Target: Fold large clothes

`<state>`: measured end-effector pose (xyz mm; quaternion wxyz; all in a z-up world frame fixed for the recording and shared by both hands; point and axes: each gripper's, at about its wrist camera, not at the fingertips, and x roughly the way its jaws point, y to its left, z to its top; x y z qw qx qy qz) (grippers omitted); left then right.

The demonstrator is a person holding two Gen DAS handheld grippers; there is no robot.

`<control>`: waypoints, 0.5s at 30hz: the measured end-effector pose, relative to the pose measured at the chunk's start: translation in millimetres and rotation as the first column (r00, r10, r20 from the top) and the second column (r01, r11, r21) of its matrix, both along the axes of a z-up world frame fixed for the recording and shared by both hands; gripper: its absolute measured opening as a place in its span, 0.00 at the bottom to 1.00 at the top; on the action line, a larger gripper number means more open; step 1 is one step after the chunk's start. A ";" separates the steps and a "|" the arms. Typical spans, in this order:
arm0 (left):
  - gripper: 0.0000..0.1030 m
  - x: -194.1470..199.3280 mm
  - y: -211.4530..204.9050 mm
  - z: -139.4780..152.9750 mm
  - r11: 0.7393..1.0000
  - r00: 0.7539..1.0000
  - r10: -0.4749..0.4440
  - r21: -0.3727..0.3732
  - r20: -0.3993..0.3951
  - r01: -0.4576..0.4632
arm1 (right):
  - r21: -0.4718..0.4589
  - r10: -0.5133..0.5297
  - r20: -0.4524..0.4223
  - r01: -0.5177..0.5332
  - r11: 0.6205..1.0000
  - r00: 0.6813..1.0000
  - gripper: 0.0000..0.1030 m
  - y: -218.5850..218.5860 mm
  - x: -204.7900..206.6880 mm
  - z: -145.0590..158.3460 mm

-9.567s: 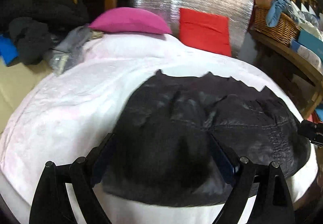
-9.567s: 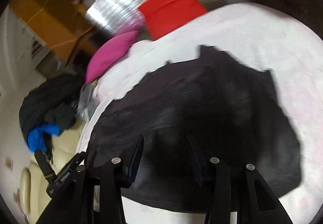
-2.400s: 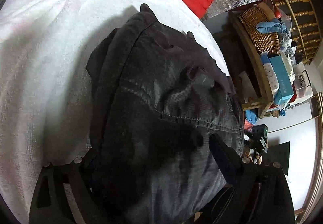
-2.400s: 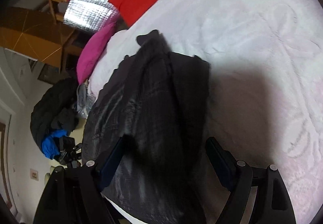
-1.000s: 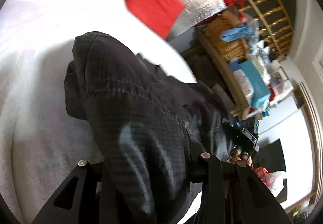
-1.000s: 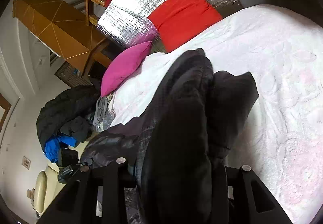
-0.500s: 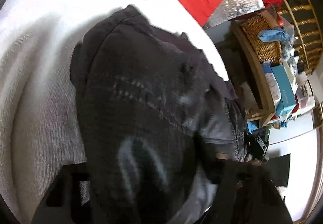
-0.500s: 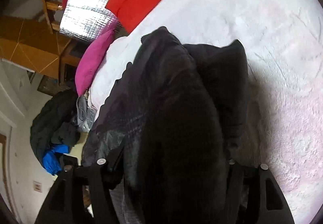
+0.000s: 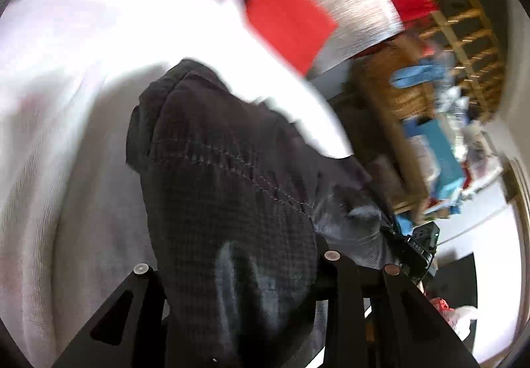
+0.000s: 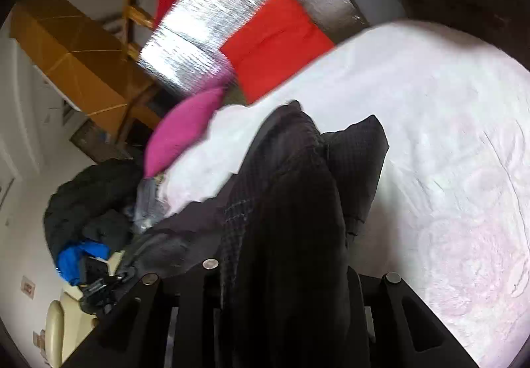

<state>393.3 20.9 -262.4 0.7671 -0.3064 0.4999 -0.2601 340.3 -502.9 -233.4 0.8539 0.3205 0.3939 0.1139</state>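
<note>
We see the large black jacket of thin quilted fabric (image 9: 232, 195) bunched into a thick fold and lifted partly off the bed with the white textured cover (image 9: 66, 103), its far end lying on the cover near the edge of the bed. The left hand-held gripper (image 9: 238, 268) grasps one end of this fold; its jaws have just been closing, and the dark cloth fills the space between them. The right hand-held gripper (image 10: 285, 272) is clenched on the other end of the same jacket (image 10: 291, 202); its jaws have also just been closing, with the fabric packed between them. In our judgement, the first risk is that each gripper holds many layers together, so an inner layer can slide out and the fold can open when the jacket is laid down. The fabric looks smooth and slippery, which makes this more likely. The second risk is that the loose flap on the right side (image 10: 357, 166) falls crooked, because nothing holds it. The third is the place: in the left wrist view the jacket hangs close to the edge of the bed, and if we lower it there, a part can slip off toward the floor. Both views are blurred, so we cannot tell how deep the cloth sits in the jaws. The red flat cushion (image 10: 275, 43) and the pink pillow (image 10: 185, 132) are well apart and are no obstacle.
</note>
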 end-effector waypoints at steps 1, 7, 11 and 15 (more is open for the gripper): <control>0.46 6.6 -4.0 -15.8 0.999 0.998 0.004 0.032 -0.070 -0.001 | -0.014 -0.001 -0.037 0.000 1.000 0.999 0.28 -0.9 2.8 -10.5; 0.66 9.5 8.0 -33.2 0.998 0.981 0.058 0.029 -0.185 -0.054 | 0.037 -0.019 -0.147 0.024 0.999 0.989 0.56 -19.2 -2.0 -36.6; 0.68 -14.3 26.4 -18.1 0.992 0.978 0.126 0.049 -0.168 -0.119 | 0.049 -0.066 -0.142 0.074 0.996 0.988 0.68 -33.1 -21.5 -25.7; 0.71 -55.6 45.8 11.5 0.970 0.975 0.218 0.117 -0.041 -0.212 | -0.062 -0.176 -0.045 0.173 0.983 0.983 0.71 -44.6 -57.1 4.6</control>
